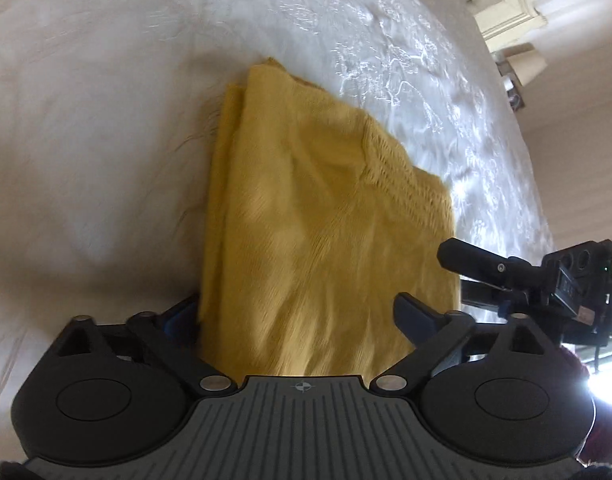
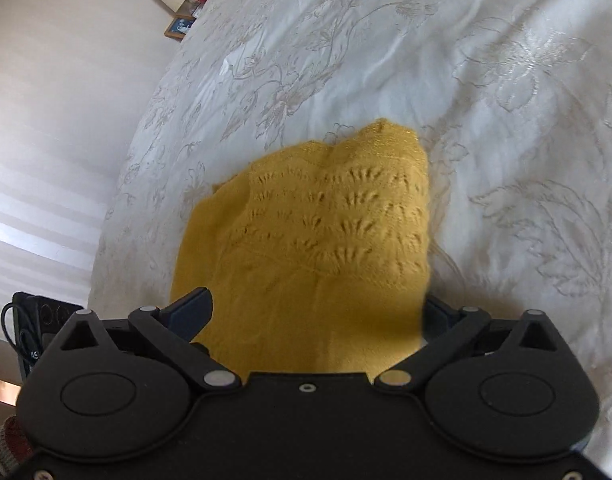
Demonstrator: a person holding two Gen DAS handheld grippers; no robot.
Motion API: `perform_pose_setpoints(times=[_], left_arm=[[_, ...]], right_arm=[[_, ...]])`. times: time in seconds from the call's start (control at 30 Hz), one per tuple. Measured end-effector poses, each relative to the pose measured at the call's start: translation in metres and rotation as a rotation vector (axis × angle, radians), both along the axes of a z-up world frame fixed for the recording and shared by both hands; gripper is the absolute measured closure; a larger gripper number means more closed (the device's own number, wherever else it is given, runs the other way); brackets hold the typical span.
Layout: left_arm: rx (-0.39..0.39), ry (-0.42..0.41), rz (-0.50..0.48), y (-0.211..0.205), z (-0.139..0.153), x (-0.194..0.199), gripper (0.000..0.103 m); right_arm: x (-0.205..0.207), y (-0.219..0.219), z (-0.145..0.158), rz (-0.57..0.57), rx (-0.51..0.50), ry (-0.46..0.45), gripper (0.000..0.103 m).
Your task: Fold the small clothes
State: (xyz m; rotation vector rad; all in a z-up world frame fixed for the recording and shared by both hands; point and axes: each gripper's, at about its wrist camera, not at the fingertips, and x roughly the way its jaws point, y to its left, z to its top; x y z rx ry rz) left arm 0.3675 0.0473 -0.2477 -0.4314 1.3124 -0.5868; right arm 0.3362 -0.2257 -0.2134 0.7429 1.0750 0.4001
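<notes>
A folded mustard-yellow knit garment (image 1: 306,208) lies on a white embroidered bedspread (image 1: 86,140). In the left wrist view my left gripper (image 1: 298,312) is open, its fingers spread on either side of the garment's near end. In the right wrist view the same garment (image 2: 317,240) shows its lacy knit pattern, and my right gripper (image 2: 313,312) is open with its fingers on either side of the cloth's near edge. The right finger is partly hidden behind the cloth. The right gripper also shows in the left wrist view (image 1: 545,280), at the garment's right side.
The bedspread (image 2: 505,120) fills most of both views. A cream headboard (image 1: 517,0) and a lamp (image 1: 525,68) stand at the far right. A bedside shelf with a lamp and small items (image 2: 182,4) is at the upper left. A dark device (image 2: 38,320) sits at the left edge.
</notes>
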Motion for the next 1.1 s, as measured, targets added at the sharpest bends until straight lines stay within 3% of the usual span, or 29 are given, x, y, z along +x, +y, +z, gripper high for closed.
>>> perform_pose_setpoints(times=[0.17,0.23,0.27,0.3,0.33,0.4,0.67,0.87,1.0,1.1], left_arm=[[0.048,-0.068,-0.093,-0.02,0.004,0.005,0.001],[0.068,-0.082,-0.103,-0.022,0.008,-0.001,0.007],[0.078,-0.086,-0.094,-0.021,0.01,-0.003,0.013],[0.087,-0.088,-0.079,-0.019,0.011,-0.006,0.034],[0.086,-0.09,-0.062,-0.016,0.012,-0.009,0.059],[0.056,-0.078,-0.051,-0.012,0.013,-0.013,0.076],[0.02,-0.194,-0.105,-0.026,0.066,-0.046,0.081],[-0.033,-0.253,-0.12,-0.036,0.111,-0.099,0.081],[-0.038,-0.265,-0.132,-0.046,0.128,-0.148,0.08],[-0.031,-0.231,-0.117,-0.047,0.128,-0.192,0.08]], right_arm=[[0.018,-0.001,-0.007,-0.046,0.069,0.011,0.0],[0.02,0.0,-0.006,-0.053,0.059,0.027,0.008],[0.019,0.002,-0.004,-0.053,0.036,0.034,0.023],[0.017,0.003,-0.003,-0.05,0.009,0.041,0.042],[0.014,0.003,-0.001,-0.05,-0.022,0.047,0.051],[0.005,0.0,0.002,-0.047,-0.033,0.038,0.059],[-0.031,0.03,0.074,-0.056,-0.141,-0.081,0.062],[-0.093,0.019,0.123,-0.105,-0.128,-0.149,0.062],[-0.136,0.009,0.14,-0.098,-0.096,-0.158,0.062],[-0.171,0.005,0.141,-0.067,-0.084,-0.144,0.062]])
